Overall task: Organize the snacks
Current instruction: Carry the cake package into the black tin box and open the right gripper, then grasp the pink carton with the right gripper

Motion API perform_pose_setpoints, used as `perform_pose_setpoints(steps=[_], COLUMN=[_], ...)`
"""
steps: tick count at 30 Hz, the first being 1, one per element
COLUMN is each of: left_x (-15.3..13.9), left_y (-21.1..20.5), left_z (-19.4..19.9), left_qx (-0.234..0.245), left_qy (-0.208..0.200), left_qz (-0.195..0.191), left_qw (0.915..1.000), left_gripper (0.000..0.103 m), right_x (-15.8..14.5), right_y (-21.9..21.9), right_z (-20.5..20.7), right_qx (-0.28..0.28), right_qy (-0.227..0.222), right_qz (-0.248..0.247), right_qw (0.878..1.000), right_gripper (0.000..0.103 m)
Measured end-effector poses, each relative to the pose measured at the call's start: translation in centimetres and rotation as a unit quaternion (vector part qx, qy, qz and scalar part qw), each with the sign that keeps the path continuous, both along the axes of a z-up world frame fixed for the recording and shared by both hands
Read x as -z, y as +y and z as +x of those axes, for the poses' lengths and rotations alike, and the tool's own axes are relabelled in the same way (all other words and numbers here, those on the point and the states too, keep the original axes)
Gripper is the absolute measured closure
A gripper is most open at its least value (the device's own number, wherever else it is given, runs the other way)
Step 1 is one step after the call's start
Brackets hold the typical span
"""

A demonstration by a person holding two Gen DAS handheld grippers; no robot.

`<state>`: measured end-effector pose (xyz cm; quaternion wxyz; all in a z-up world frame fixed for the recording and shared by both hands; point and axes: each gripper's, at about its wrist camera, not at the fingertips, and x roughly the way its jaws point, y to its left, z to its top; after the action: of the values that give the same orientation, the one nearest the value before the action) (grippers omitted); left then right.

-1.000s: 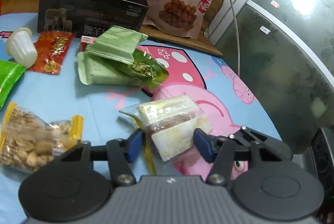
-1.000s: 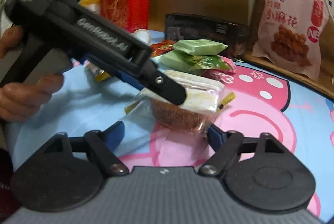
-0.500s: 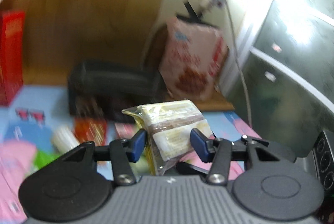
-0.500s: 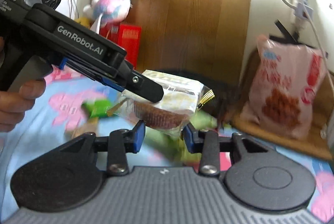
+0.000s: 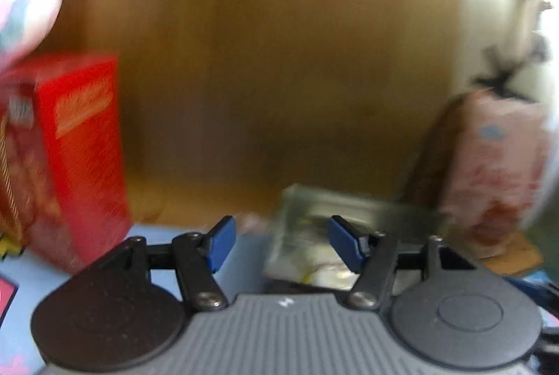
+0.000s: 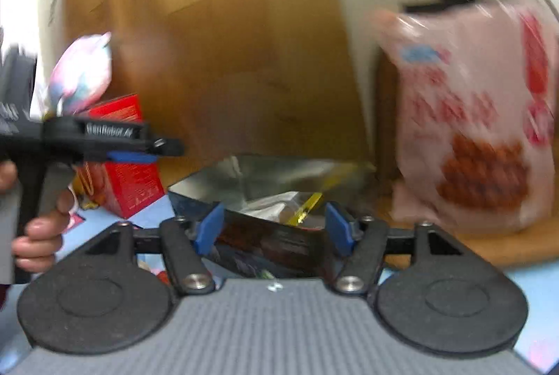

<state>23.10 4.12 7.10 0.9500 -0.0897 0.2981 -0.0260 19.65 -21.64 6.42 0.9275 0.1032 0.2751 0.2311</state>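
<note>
The wrapped cake packet (image 6: pixel 279 209) lies inside the open dark box (image 6: pixel 265 242), whose silver lining shows. In the blurred left wrist view the packet (image 5: pixel 314 266) lies in the box (image 5: pixel 349 210) just past my right fingertip. My left gripper (image 5: pixel 279 244) is open and empty, and it also shows in the right wrist view (image 6: pixel 139 153) to the left of the box. My right gripper (image 6: pixel 276 228) is open, with its fingers on either side of the box's near wall.
A red box (image 5: pixel 77 158) stands at the left with a plush toy (image 6: pixel 80 74) above it. A large pink snack bag (image 6: pixel 478 137) leans at the right on a wooden ledge. A wooden panel fills the back. Blue cloth covers the table.
My left gripper carried the cake packet up over the box, opened and let it go into the box. My right gripper has spread wider. Both views are blurred by motion.
</note>
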Motion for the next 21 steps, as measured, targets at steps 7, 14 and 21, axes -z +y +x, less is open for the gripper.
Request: perform_pose_setpoints(steps=[7, 14, 21], left_x=[2.4, 0.7, 0.3], left_y=[-1.0, -2.1, -2.7], left_z=[2.3, -1.5, -5.1], left_qx=[0.013, -0.004, 0.036], left_qy=[0.056, 0.04, 0.008], left_qz=[-0.031, -0.007, -0.045], left_qw=[0.9979, 0.9992, 0.9983], left_gripper=[0.065, 0.038, 0.033], right_x=[2.5, 2.9, 4.0], right_y=[-1.0, -0.9, -3.0], right_z=[1.4, 5.0, 1.0], right_qx=[-0.009, -0.017, -0.049], right_qy=[0.086, 0.111, 0.146], right_qz=[0.046, 0.056, 0.086], right_qw=[0.995, 0.992, 0.984], right_gripper=[0.031, 0.03, 0.033])
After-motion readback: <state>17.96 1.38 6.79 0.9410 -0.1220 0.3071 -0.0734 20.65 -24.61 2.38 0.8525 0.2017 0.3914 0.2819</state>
